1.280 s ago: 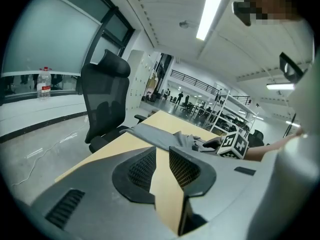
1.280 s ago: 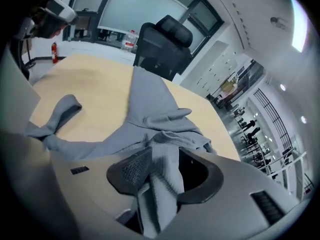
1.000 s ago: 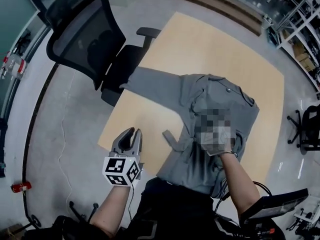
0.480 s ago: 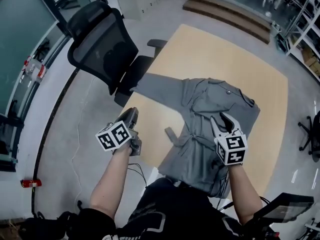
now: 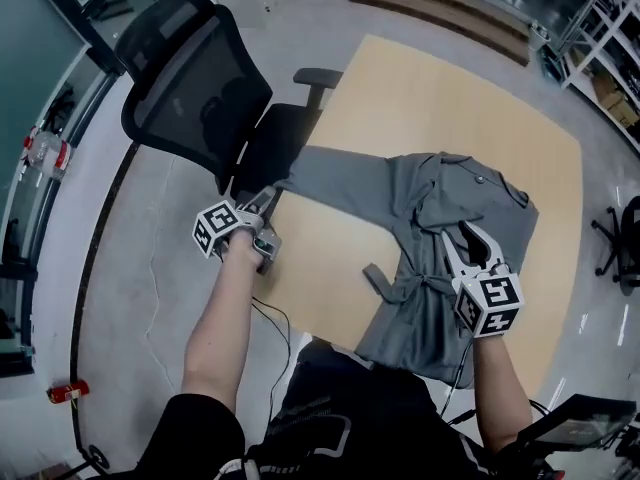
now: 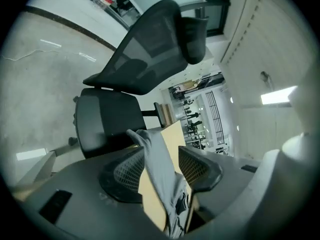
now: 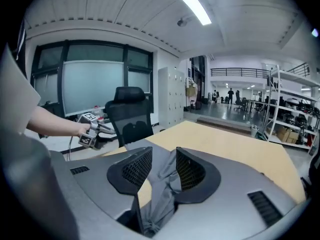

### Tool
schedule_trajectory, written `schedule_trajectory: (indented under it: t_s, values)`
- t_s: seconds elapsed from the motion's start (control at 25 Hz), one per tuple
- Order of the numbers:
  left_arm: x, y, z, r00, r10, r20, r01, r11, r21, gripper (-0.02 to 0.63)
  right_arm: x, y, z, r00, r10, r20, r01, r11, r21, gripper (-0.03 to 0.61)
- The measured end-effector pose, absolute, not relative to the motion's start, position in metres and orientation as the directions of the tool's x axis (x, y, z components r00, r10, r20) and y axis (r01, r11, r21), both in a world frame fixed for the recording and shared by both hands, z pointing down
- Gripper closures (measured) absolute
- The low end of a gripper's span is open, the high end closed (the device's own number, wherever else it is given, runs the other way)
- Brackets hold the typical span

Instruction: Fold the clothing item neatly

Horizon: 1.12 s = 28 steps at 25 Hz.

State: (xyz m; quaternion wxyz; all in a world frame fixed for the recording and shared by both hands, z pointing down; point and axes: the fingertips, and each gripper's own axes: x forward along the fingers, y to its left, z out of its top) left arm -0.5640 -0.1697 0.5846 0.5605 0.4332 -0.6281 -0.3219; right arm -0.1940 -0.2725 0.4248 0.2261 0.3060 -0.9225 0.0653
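Note:
A grey long-sleeved garment [image 5: 445, 213] lies on the tan table [image 5: 430, 98], one sleeve [image 5: 340, 180] stretched left toward the chair. My left gripper [image 5: 268, 200] is at that sleeve's cuff. Its jaws are opening, and in the left gripper view the sleeve [image 6: 159, 164] runs between them with a gap at one pad. My right gripper [image 5: 462, 236] sits over the garment's middle, shut on a raised fold of grey cloth [image 7: 162, 184] that bunches between its pads.
A black mesh office chair [image 5: 200, 98] stands against the table's left edge, right beside the left gripper. Wooden steps [image 5: 450, 8] lie beyond the table. Shelving [image 5: 600, 28] stands at the far right, and a red object [image 5: 68, 391] lies on the floor.
The left gripper travelled from the table's near-left corner up to the sleeve cuff by the chair, and its jaws parted. The right gripper stayed on the garment's middle.

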Motion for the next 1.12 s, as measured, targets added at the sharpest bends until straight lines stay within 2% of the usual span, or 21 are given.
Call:
schedule_trajectory:
  t_s: [0.08,0.24,0.56,0.76,0.88,1.0,1.12]
  values:
    - [-0.582,-0.178,0.612,0.039,-0.888,0.458,-0.153,0.448,0.881,0.41,-0.211,-0.263,0.429,-0.71,-0.529,0.466,-0.593,0.805,0.01,0.428]
    - [-0.594,-0.192,0.657,0.142,-0.84,0.523,-0.118,0.51,0.852,0.407,-0.231,-0.255,0.437,-0.701,-0.523,0.485,-0.589,0.808,0.019,0.428]
    - [-0.58,-0.219,0.691,0.404,-0.718,0.566,-0.142,0.562,0.815,0.402,-0.222,-0.268,0.442,-0.638,-0.577,0.51,-0.652,0.757,0.041,0.428]
    - [-0.574,-0.227,0.697,0.485,-0.68,0.55,-0.159,0.55,0.82,0.416,-0.215,-0.28,0.444,-0.601,-0.609,0.517,-0.683,0.727,0.062,0.428]
    - [-0.575,-0.232,0.695,0.497,-0.689,0.527,-0.154,0.528,0.835,0.53,-0.211,-0.278,0.444,-0.586,-0.621,0.521,-0.695,0.716,0.071,0.428]
    - [-0.588,-0.231,0.691,0.434,-0.704,0.563,-0.192,0.538,0.821,0.563,-0.205,-0.273,0.438,-0.578,-0.629,0.52,-0.704,0.706,0.071,0.428]
    - [-0.612,-0.229,0.672,0.276,-0.775,0.569,-0.268,0.506,0.819,0.581,-0.194,-0.269,0.431,-0.569,-0.645,0.509,-0.719,0.692,0.073,0.428]
